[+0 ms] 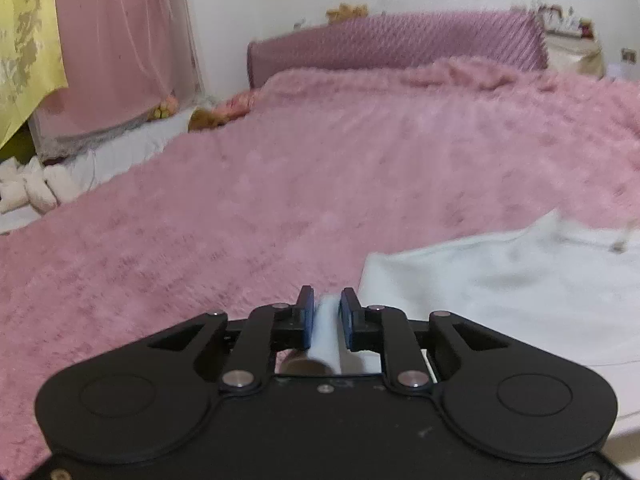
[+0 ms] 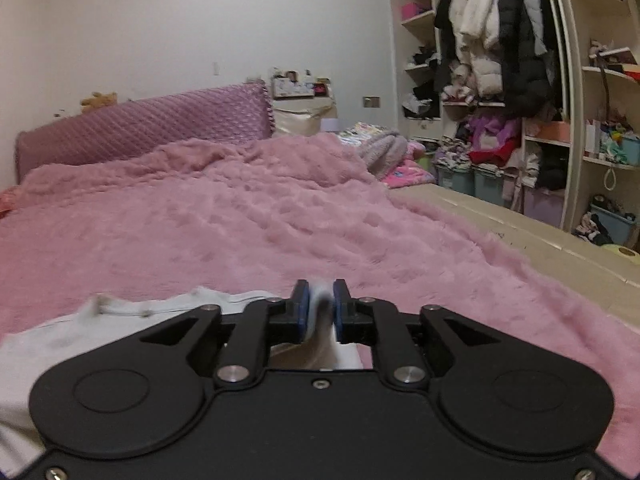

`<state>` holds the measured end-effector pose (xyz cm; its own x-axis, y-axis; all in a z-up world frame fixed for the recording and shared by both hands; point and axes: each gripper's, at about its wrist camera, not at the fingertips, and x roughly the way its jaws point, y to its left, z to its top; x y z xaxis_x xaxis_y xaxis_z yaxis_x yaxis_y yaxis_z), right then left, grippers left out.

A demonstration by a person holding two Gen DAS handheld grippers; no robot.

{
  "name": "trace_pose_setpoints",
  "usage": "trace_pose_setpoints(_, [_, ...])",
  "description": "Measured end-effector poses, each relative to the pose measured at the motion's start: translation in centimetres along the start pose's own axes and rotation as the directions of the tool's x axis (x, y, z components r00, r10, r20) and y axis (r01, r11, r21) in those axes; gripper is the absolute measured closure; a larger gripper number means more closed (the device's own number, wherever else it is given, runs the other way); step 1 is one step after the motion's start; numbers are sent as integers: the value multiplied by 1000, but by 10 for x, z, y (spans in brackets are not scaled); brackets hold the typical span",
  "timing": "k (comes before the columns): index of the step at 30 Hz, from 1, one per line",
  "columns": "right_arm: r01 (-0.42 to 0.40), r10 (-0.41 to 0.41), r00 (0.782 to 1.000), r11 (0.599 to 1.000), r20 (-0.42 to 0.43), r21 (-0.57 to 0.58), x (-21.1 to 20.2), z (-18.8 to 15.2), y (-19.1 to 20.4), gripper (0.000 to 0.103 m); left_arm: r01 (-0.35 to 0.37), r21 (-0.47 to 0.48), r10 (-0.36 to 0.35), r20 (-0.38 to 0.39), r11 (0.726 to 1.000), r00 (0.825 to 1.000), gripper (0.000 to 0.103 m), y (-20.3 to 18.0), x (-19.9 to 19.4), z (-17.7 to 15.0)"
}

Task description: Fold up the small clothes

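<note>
Grippers at work on a bedroom fold: the left black two-finger gripper (image 1: 327, 304) has its blue-padded jaws drawn close together on a pinched ridge of a small white cotton garment (image 1: 500, 292), the cloth standing up between the pads. The rest of that garment spreads to the gripper's right across a fluffy pink plush blanket (image 1: 280, 184) covering the bed. In the right wrist view, the right black two-finger gripper (image 2: 320, 300) likewise has its jaws nearly closed on a fold of the white garment (image 2: 120, 320), which trails away to its left over the pink blanket (image 2: 260, 220). A quilted mauve headboard cushion (image 2: 152, 128) runs along the far edge of the bed against a white wall. Beyond the bed's right side stands an open cream wardrobe (image 2: 568, 92) hung with dark and white padded coats (image 2: 496, 36).
</note>
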<state>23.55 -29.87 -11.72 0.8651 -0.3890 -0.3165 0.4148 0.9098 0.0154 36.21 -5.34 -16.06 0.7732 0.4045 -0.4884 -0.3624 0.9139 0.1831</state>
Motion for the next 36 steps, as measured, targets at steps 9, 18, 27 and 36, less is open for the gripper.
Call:
trace_pose_setpoints(9, [-73,65,995,992,-80,-102,25,-6,-12,86,67,40,-66,-3,997,998,48,46,-10,5])
trace_pose_setpoints(18, [-95,78,975,993,-207,-70,-16,-5,-67,81,80,49,-78,-48,996,996,49,113,-68,-16])
trace_pose_setpoints(27, [-138,93,967,974,-238,-179,-82,-5,-73,63,210,86,-187,-216,974,958,47,107,-89,-64])
trace_pose_setpoints(36, [-203,120,924,959,-363,-198,-64,-51,-64,43,253,138,-216,-238,958,947,48,77,-72,-87])
